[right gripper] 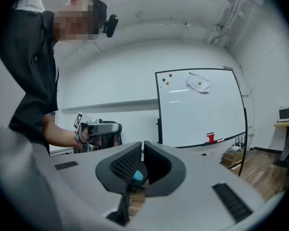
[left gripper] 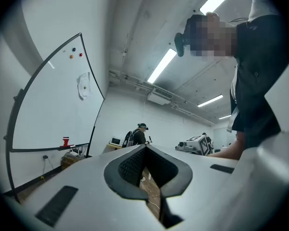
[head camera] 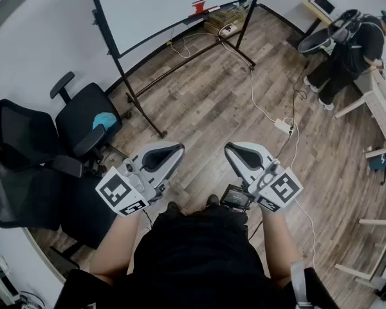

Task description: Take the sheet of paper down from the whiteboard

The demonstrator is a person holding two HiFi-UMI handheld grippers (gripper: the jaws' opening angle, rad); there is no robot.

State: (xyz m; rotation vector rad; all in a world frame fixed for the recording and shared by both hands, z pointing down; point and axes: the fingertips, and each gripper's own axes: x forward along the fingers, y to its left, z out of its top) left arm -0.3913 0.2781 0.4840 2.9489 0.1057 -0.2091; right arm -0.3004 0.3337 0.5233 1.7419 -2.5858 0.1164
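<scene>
A crumpled white sheet of paper [left gripper: 84,85] [right gripper: 198,83] hangs near the top of the whiteboard [head camera: 154,5] [left gripper: 53,105] [right gripper: 197,114], held by a small magnet, with coloured magnets beside it. The head view cuts off the part of the board where the sheet hangs. A red object [head camera: 202,6] sits on the board's tray. My left gripper [head camera: 177,149] [left gripper: 145,148] and right gripper [head camera: 230,149] [right gripper: 142,146] are held side by side in front of my body. Both are shut and empty, well short of the board and aimed across the room.
Black office chairs [head camera: 83,118] stand to the left, one with a blue cloth [head camera: 104,119] on its seat. A power strip [head camera: 283,126] and white cables lie on the wooden floor. A box [head camera: 225,19] sits below the board. A person [head camera: 347,50] stands by a table at the far right.
</scene>
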